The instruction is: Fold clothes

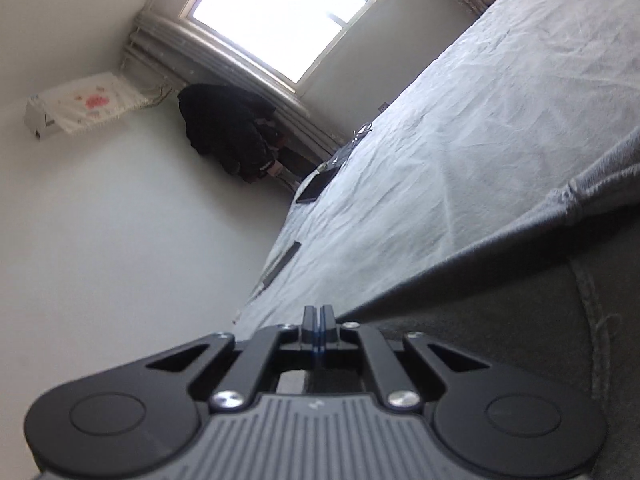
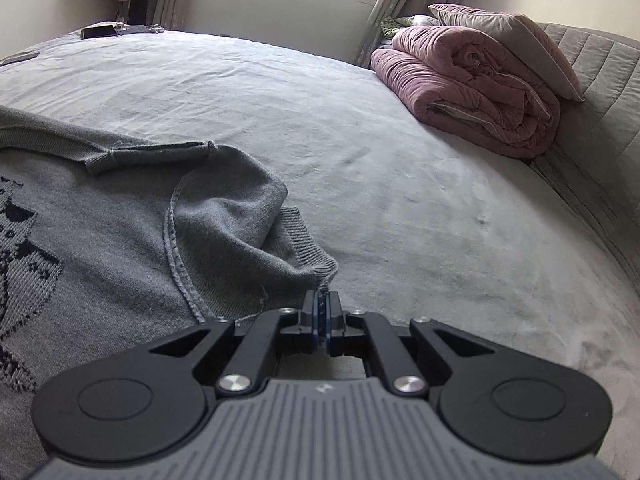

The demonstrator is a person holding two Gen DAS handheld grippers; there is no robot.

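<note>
A grey knitted sweater [image 2: 120, 216] with a dark woven pattern lies spread on the bed [image 2: 400, 184]. One sleeve is folded over its body, its ribbed cuff [image 2: 308, 248] pointing at my right gripper. My right gripper [image 2: 321, 300] is shut on the sweater's edge just below that cuff. In the left wrist view the camera is tilted, and the sweater [image 1: 520, 300] fills the lower right, dark and blurred. My left gripper [image 1: 319, 314] is shut beside the sweater's edge; the frame does not show cloth between its fingers.
A rolled pink quilt [image 2: 472, 88] and a pillow [image 2: 508, 40] lie at the bed's far right by the headboard [image 2: 592, 92]. A phone [image 2: 98, 32] and a dark flat object [image 2: 20, 58] lie at the far left edge. A window [image 1: 292, 4] and hanging dark coat [image 1: 228, 128] are beyond.
</note>
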